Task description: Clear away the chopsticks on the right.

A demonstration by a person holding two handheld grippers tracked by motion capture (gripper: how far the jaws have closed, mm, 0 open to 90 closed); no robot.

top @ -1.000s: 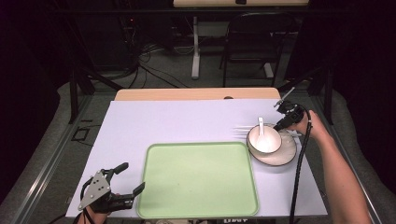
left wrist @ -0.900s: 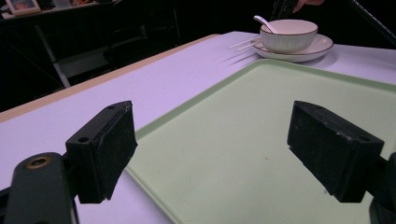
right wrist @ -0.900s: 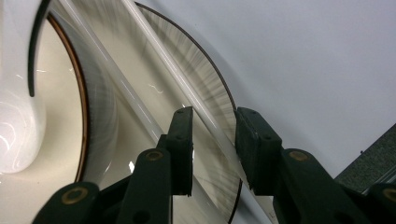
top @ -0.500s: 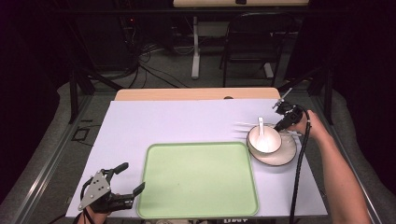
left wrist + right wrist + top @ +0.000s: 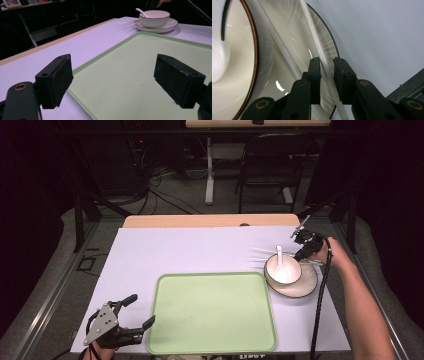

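1. The right gripper (image 5: 301,254) sits at the far right of the table, over the far rim of the wide cream saucer-plate with a thin dark edge (image 5: 306,289). A cream bowl with a brown rim (image 5: 283,269) stands on the plate and holds a white ceramic spoon (image 5: 279,258).

2. Two long, thin white chopsticks lie across the plate on the far side of the bowl. Their long axis runs left to right across the table, and their left ends stick out past the plate onto the pale lilac table cover (image 5: 200,247).

3. In the right gripper view the jaws straddle the farther white chopstick (image 5: 322,57), which passes lengthwise up through the narrow gap between the pads. The nearer chopstick (image 5: 279,42) lies outside the jaws, next to the bowl wall.

4. The jaws have just been closing and now stand nearly together around the stick. I cannot quite tell from this angle whether both pads already press on it, but it looks like a pinch.

5. The left gripper (image 5: 127,317) rests at the near left corner beside the empty pale green plastic tray (image 5: 212,312), its jaws wide apart and holding nothing.

6. Judgement: the right hand is far nearer the chopsticks. A lift turns on the grip sitting across the stick's axis near its right end.
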